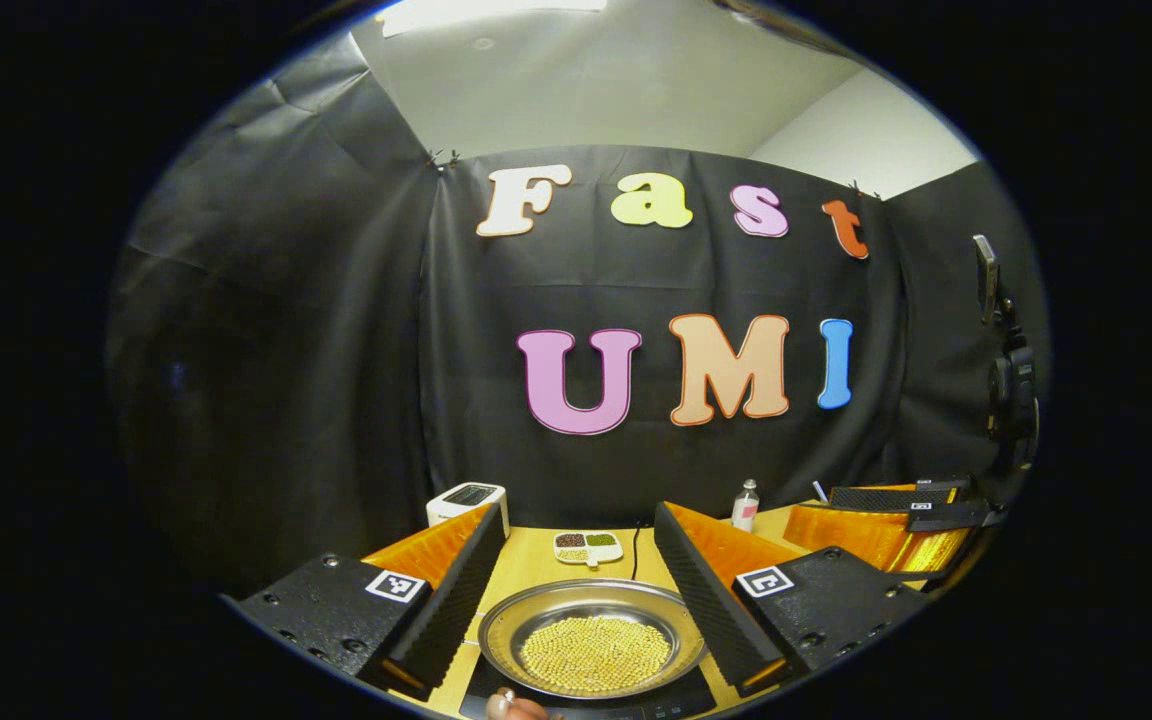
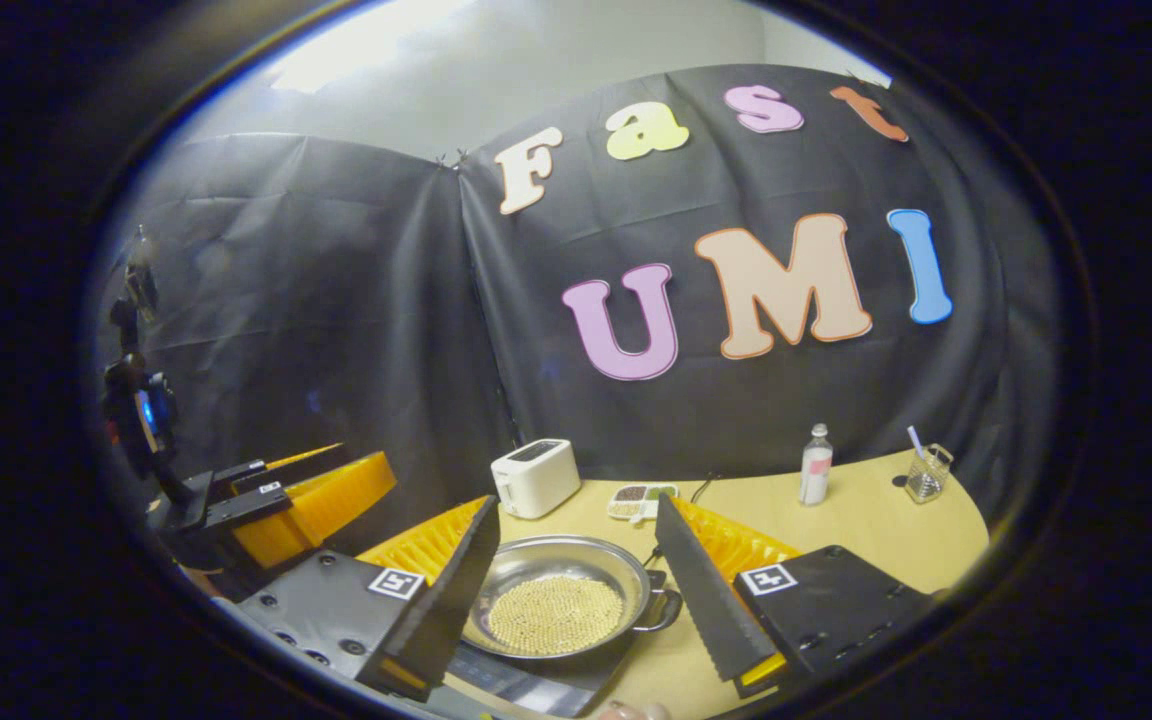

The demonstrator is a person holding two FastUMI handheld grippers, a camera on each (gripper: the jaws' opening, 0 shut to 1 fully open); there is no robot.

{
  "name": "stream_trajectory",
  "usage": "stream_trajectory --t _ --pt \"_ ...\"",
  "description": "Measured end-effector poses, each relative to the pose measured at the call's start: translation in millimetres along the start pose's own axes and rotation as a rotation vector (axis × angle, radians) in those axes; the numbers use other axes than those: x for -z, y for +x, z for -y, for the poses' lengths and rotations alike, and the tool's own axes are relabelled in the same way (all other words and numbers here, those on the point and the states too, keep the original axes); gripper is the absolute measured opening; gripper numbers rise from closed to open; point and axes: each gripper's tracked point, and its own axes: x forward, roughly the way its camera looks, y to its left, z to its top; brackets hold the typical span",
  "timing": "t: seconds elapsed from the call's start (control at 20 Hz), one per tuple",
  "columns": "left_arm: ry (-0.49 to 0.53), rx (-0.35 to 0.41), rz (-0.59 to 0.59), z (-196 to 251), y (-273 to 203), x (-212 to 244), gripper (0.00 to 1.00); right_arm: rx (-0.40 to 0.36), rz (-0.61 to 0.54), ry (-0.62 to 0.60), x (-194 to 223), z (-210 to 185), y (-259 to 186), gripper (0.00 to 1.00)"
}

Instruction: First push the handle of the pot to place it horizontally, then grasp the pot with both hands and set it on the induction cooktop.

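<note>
Left gripper view — pot: the steel pot (image 1: 591, 643), holding a bed of small pale beads, sits on the dark induction cooktop (image 1: 676, 698) at 6 o'clock, framed between the fingers.
Left gripper view — fingers: the left gripper (image 1: 571, 590) stands wide apart, clear of the rim on both sides and holding nothing.
Left gripper view — other hand: the right gripper (image 1: 896, 520) hangs at 3 o'clock, off beyond the table edge.
Left gripper view — backdrop: a white toaster (image 1: 466, 500) at 9 o'clock, a divided dish (image 1: 588, 546) and a small bottle (image 1: 745, 505) behind the pot.
Right gripper view — pot: the pot lies at 6 o'clock on the cooktop, its loop handle (image 2: 664, 608) pointing toward 3 o'clock.
Right gripper view — fingers: the right gripper (image 2: 576, 580) is spread open and empty; the left gripper (image 2: 286, 500) hovers at 9 o'clock.
Right gripper view — backdrop: a glass cup (image 2: 926, 475) with a straw at 3 o'clock.
Step in hand: the pot looks already set down — best to draw both grippers straight back, level, so no finger clips the rim and spills the beads.
Writing: none legible — square coded markers on the finger blocks; the bottle label is too small to read.
</note>
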Motion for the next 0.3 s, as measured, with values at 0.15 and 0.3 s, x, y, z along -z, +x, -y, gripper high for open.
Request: stream_trajectory --t 0.15,0.3 --pt "0.003 -0.015 0.008 0 -2 0 0.99 -0.002 -0.011 0.002 3 1 -2 0.98" --pt "0.002 0.003 0.005 8 1 3 0.96 0.012 -0.01 -0.03 4 6 -4 0.94"
